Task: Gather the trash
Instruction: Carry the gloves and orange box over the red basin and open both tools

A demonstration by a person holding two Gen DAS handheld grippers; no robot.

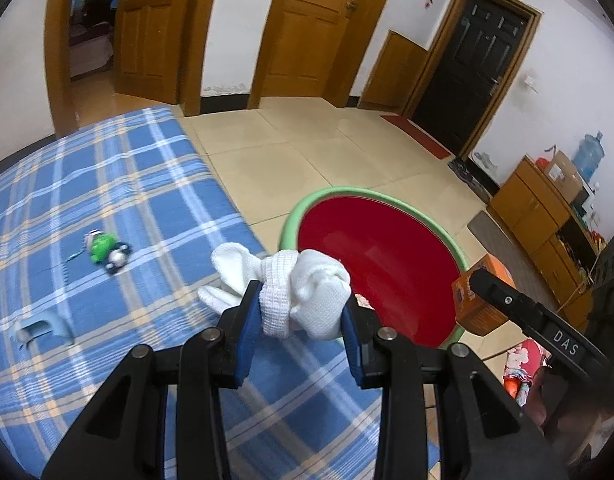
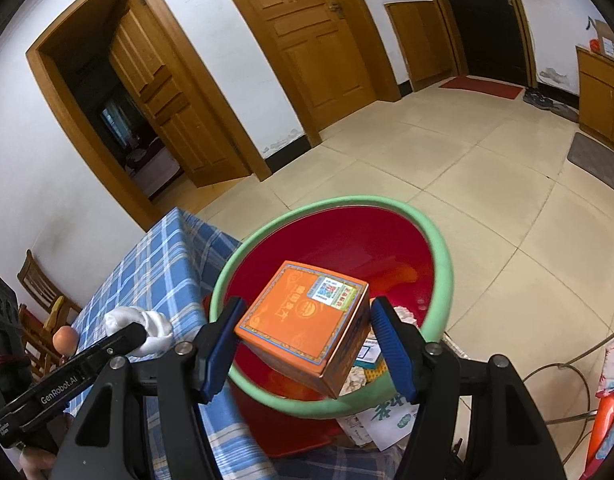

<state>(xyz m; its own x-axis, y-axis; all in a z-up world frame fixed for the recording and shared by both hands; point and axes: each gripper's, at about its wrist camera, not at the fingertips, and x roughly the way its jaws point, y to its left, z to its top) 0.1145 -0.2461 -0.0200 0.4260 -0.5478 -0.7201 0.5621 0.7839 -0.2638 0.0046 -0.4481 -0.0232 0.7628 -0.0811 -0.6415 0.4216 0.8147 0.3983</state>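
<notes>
My left gripper (image 1: 301,314) is shut on a bunched white cloth (image 1: 303,288) and holds it above the edge of the blue plaid table (image 1: 107,200), next to the red basin with a green rim (image 1: 379,248). My right gripper (image 2: 307,340) is shut on an orange box (image 2: 307,320) and holds it over the basin (image 2: 387,236). The orange box also shows at the right in the left wrist view (image 1: 479,300). The white cloth shows at the left in the right wrist view (image 2: 147,328). Papers (image 2: 371,356) lie in the basin under the box.
A green toy (image 1: 105,250) and a pale blue plastic piece (image 1: 39,326) lie on the table. Wooden doors (image 1: 307,28) and a beige tiled floor (image 1: 327,152) lie beyond. A wooden cabinet (image 1: 539,208) stands at the right. Wooden chairs (image 2: 39,304) stand at the left.
</notes>
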